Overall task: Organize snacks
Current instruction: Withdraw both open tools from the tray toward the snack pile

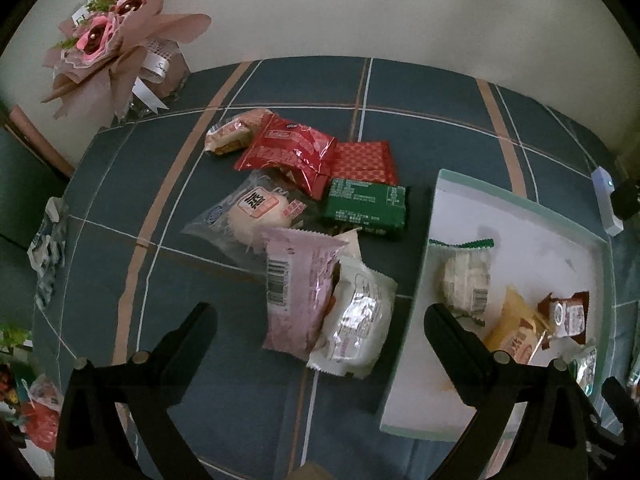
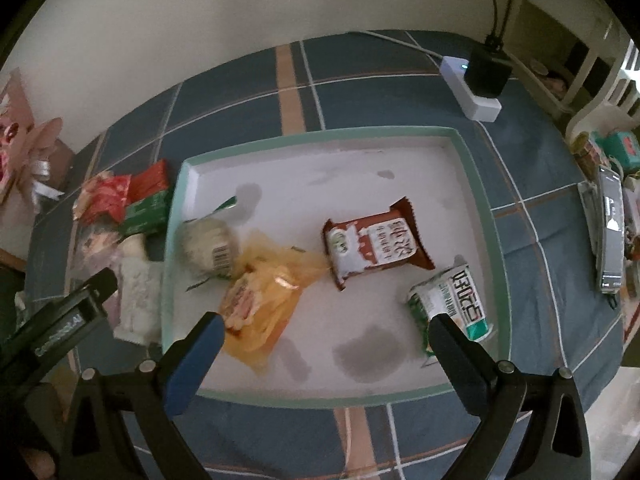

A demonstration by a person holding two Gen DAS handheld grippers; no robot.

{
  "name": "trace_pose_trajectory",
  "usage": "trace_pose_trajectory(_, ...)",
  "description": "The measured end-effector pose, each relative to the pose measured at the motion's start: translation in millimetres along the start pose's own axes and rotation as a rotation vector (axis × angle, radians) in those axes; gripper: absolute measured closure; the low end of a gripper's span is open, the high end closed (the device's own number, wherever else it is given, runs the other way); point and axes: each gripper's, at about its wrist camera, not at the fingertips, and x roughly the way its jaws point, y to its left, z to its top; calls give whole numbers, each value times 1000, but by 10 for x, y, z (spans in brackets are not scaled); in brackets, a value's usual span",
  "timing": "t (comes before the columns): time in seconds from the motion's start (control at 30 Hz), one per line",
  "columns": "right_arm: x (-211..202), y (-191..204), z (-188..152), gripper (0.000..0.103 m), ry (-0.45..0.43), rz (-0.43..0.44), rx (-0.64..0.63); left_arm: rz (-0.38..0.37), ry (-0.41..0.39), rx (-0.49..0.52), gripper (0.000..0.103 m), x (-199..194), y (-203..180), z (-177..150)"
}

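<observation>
blue checked cloth covers the surface (image 1: 420,88). left gripper (image 1: 320,316), fingers spread and empty, hangs over the loose snack pile, a pink packet (image 1: 298,292) right below. to the right, the white tray (image 2: 476,184) holds four snacks; right gripper (image 2: 324,326), fingers spread and empty, hovers between the yellow packet (image 2: 264,304) and the green-and-white packet (image 2: 456,300).

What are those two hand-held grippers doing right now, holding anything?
Left hand-held gripper: open, holding nothing, above the snack pile.
Right hand-held gripper: open, holding nothing, above the tray.
</observation>
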Motion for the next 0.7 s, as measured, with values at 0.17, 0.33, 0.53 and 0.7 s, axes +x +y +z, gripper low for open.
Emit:
trace_pose_trajectory(0.17,-64,104,-53,0,-14,-15,-31,4,4,-10,0,-13,104,-26)
trace_pose_trajectory(0.33,-57,258,-62,0,-12,0,-35,7,9,-60,0,10,323,-13)
trace_pose_trajectory(0.53,77,600,-113,0,20,25,-78,32,23,-171,0,82,707,7)
trace_pose_trajectory(0.7,142,876,-154,0,24,46,-114,50,35,-253,0,142,978,-3)
